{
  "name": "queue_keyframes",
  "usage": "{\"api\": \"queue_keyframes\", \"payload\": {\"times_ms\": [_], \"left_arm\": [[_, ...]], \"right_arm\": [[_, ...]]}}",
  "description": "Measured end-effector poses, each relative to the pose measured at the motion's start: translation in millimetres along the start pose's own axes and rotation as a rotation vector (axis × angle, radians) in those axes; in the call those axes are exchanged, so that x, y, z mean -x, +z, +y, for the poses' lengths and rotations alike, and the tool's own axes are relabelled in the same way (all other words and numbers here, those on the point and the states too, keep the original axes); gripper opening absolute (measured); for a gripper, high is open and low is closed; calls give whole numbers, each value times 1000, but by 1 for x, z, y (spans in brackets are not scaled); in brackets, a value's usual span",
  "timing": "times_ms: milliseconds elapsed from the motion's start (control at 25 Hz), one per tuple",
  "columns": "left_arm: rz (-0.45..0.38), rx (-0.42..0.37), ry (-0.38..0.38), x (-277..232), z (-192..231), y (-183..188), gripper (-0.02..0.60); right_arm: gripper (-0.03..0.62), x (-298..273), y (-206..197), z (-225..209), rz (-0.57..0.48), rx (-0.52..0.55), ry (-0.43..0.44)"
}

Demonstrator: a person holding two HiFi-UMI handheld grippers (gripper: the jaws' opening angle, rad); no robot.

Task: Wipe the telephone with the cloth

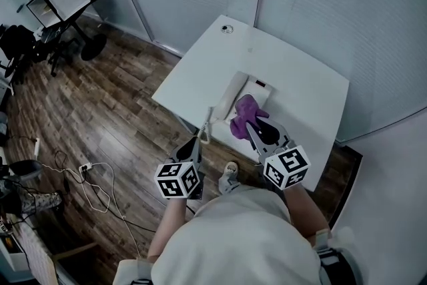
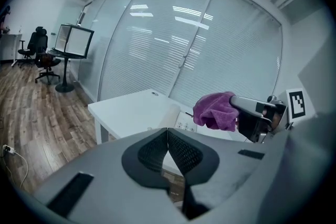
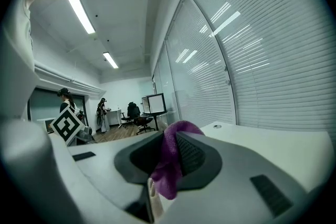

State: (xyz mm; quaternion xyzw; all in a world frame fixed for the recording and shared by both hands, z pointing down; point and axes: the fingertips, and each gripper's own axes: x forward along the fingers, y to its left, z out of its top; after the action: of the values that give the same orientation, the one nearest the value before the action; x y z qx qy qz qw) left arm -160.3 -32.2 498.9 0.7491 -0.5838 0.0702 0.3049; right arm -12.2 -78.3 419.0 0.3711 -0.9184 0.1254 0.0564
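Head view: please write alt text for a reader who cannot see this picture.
The right gripper holds a purple cloth above a white telephone on a white table. The left gripper, shut and empty, is beside it at the table's near edge, over a wooden floor.

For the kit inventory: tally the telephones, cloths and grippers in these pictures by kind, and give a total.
telephone: 1
cloth: 1
grippers: 2, the left gripper and the right gripper
total: 4
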Motion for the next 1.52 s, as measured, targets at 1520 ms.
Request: {"api": "queue_keyframes", "payload": {"times_ms": [1520], "left_arm": [[70,-6,-14,-102,29,50,21]], "right_arm": [[81,-136,3,-124,52,13,-89]]}}
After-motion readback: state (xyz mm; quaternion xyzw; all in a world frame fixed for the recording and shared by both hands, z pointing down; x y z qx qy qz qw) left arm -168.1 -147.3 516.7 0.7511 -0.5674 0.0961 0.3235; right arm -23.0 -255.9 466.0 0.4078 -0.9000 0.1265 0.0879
